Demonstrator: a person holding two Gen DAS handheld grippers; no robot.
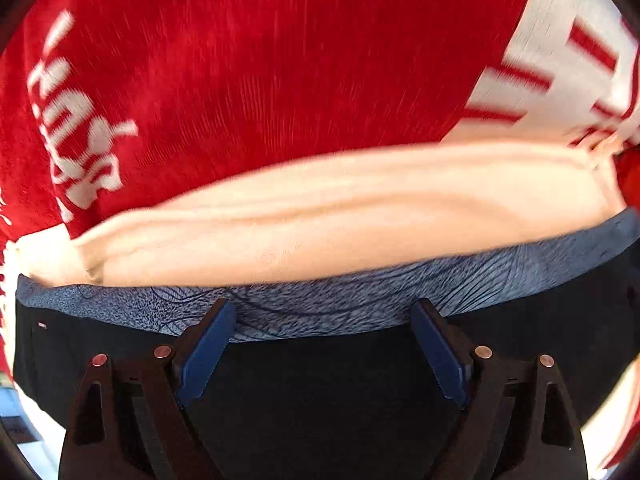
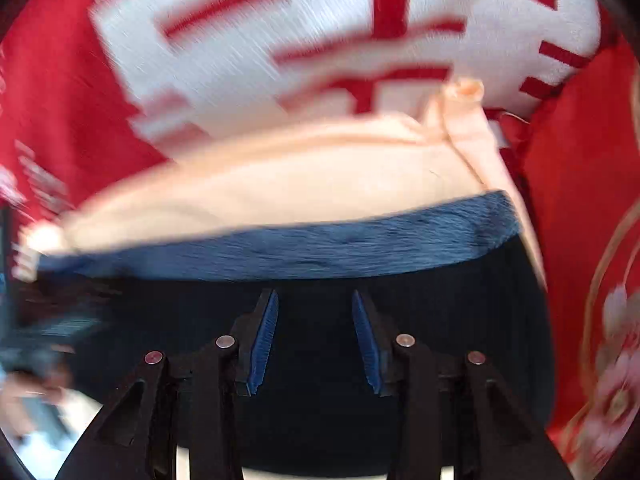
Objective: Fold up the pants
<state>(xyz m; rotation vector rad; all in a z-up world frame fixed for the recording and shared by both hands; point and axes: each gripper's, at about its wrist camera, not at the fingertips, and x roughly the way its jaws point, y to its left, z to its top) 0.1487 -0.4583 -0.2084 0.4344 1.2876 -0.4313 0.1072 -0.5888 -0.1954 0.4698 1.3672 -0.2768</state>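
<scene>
Left wrist view: left gripper (image 1: 324, 354), jaws wide apart, nothing between them. Pants (image 1: 320, 396), black with blue patterned waistband (image 1: 340, 300) and cream lining (image 1: 320, 224), fill the 6 o'clock half, lying on a red cloth (image 1: 260, 72) with white lettering.

Right wrist view: right gripper (image 2: 314, 344), jaws parted, empty, over the black pants (image 2: 320, 412); waistband (image 2: 300, 248) at 12 o'clock of the fingertips; red cloth (image 2: 580, 160) beyond. Heavily blurred.

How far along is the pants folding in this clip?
Done: the pants look layered, with a cream layer over a blue patterned band and black fabric, on the red cloth. In hand: nothing; the left gripper and right gripper hover open over the black part. Left: any further folds; motion blur hides how many were made.
</scene>
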